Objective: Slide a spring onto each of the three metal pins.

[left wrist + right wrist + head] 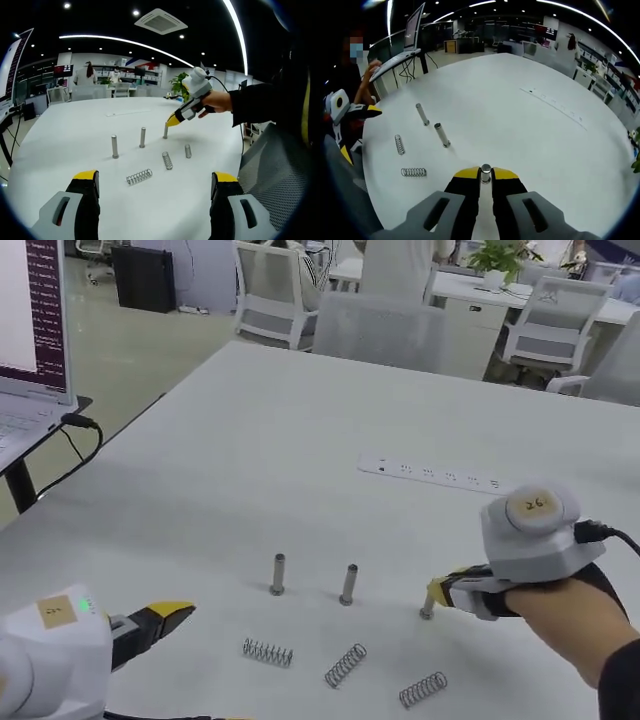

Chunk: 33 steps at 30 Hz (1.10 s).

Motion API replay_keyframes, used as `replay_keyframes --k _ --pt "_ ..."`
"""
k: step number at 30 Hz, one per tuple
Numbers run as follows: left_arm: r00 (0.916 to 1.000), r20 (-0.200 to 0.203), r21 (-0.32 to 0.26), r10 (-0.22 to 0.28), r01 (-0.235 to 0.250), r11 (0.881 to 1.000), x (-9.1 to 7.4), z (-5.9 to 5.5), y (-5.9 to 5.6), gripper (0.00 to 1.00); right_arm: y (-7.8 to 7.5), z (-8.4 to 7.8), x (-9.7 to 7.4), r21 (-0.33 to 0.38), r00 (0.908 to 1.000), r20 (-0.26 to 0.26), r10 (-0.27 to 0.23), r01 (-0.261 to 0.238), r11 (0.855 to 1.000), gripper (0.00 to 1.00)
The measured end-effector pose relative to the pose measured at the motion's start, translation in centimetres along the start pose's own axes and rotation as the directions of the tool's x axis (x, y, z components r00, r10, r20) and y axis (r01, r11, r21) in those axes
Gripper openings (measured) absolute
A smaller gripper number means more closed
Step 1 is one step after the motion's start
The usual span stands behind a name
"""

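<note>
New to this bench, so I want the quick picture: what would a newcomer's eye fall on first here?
Three pins stand in a row on the white table, and the right gripper is closed on the rightmost pin. Three springs lie loose in front of them, none on a pin yet, while the left gripper hangs open nearby.

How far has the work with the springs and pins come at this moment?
Nothing is finished: the left spring, middle spring and right spring all lie on the table, and the left pin and middle pin stand bare. In hand: the right gripper is shut on the right pin, and the left gripper is open and empty. All three springs are yet to go on.
</note>
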<state>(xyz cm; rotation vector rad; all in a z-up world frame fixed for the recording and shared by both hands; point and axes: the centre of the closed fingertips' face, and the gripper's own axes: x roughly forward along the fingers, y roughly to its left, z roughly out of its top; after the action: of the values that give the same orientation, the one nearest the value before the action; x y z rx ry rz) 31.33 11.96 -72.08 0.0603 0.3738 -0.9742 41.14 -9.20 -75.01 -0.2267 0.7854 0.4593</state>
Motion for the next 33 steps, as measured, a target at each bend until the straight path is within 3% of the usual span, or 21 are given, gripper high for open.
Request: replay_keyframes --k 18,33 --pt "1.0000 0.004 0.000 -0.009 0.009 1.000 0.03 0.09 -0.23 0.90 0.13 -0.27 0.02 -0.027 0.9998 -0.022 -0.002 0.002 1.000 0.08" --pt "1.0000 0.003 0.003 -0.007 0.007 1.000 0.08 0.10 -0.28 0.90 -0.14 -0.26 -0.14 -0.035 0.9998 -0.008 -0.019 0.018 0.999 0.24"
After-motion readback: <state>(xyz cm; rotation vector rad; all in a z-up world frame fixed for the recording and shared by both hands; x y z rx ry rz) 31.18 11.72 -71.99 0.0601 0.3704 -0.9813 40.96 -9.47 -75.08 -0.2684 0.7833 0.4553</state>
